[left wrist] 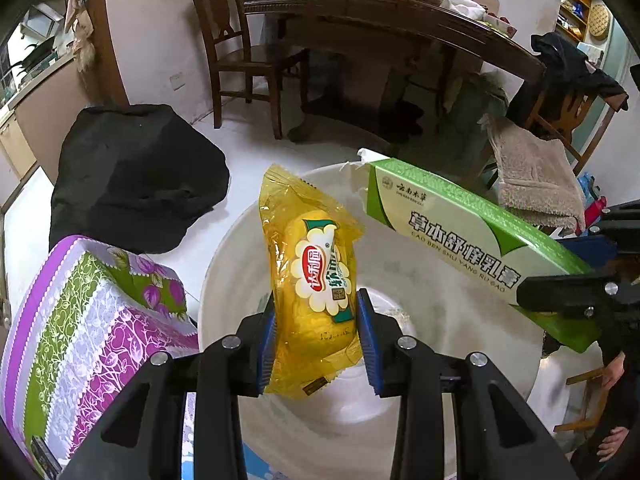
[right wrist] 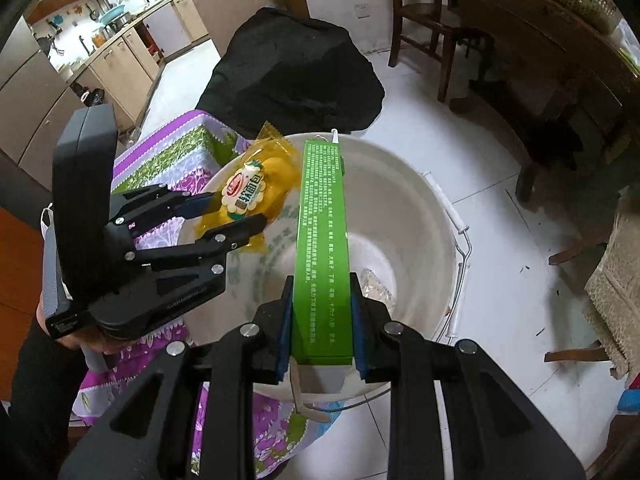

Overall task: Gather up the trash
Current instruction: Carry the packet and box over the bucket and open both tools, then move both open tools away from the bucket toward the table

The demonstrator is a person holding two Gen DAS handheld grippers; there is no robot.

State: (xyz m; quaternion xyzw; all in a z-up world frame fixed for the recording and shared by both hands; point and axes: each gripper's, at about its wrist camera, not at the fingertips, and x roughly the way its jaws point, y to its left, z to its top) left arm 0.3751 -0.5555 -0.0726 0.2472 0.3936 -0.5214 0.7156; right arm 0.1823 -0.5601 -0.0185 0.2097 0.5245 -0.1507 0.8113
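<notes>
My left gripper [left wrist: 318,340] is shut on a yellow bread wrapper [left wrist: 316,276] and holds it upright above a white bucket [left wrist: 460,320]. It also shows in the right wrist view [right wrist: 228,220], with the wrapper [right wrist: 252,188] over the bucket's left rim. My right gripper [right wrist: 322,320] is shut on a long green box [right wrist: 322,240], held over the bucket [right wrist: 420,208]. The box [left wrist: 460,236] reaches in from the right in the left wrist view. A clear crumpled wrapper [right wrist: 376,286] lies in the bucket's bottom.
A purple and green floral cloth [left wrist: 88,328] covers the surface left of the bucket. A black bag [right wrist: 292,68] sits on the white floor behind. A dark wooden table [left wrist: 380,12] and chairs [left wrist: 240,48] stand beyond. A towel-draped chair [left wrist: 532,176] is at right.
</notes>
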